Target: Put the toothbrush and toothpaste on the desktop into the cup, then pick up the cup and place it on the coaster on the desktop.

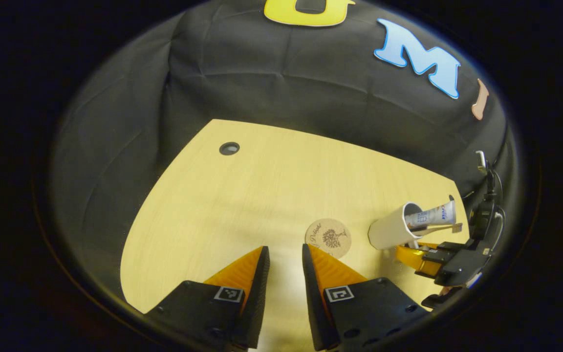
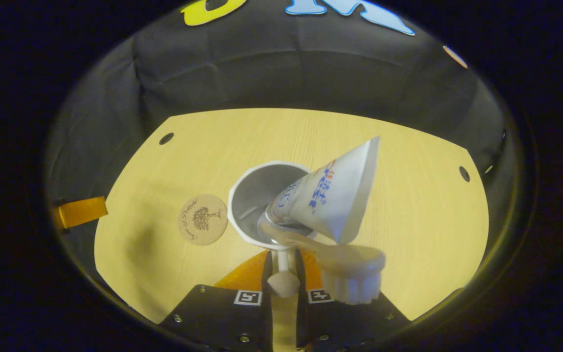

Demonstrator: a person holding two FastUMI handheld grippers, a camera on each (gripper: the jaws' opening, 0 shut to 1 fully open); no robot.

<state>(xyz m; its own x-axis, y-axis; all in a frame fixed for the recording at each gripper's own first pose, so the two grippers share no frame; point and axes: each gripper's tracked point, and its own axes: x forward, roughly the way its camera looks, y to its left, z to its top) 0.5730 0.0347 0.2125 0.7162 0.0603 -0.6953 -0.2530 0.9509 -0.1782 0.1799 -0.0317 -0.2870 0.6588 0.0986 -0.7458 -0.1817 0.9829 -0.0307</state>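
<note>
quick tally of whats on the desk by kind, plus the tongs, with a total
cup: 1
toothpaste tube, in the cup: 1
toothbrush, in the cup: 1
coaster: 1
tongs: 2, left tongs and right tongs
total: 6

Dim overall, with warm yellowish light falling from above onto the desktop (image 1: pixel 242 195) and leaving the booth wall nearly black. Brightest between the left gripper (image 1: pixel 285 256) fingers, where a pale glare washes out the wood grain. Soft, diffuse shadow left of the coaster (image 2: pixel 203 219) in the right gripper view. Strongly bowed by the fisheye, desk edges curving and darkening toward the rim. Blurred up close: toothbrush (image 2: pixel 345 274) bristles and cup (image 2: pixel 257 200) handle out of focus; toothpaste (image 2: pixel 335 195) moderately sharp.
</note>
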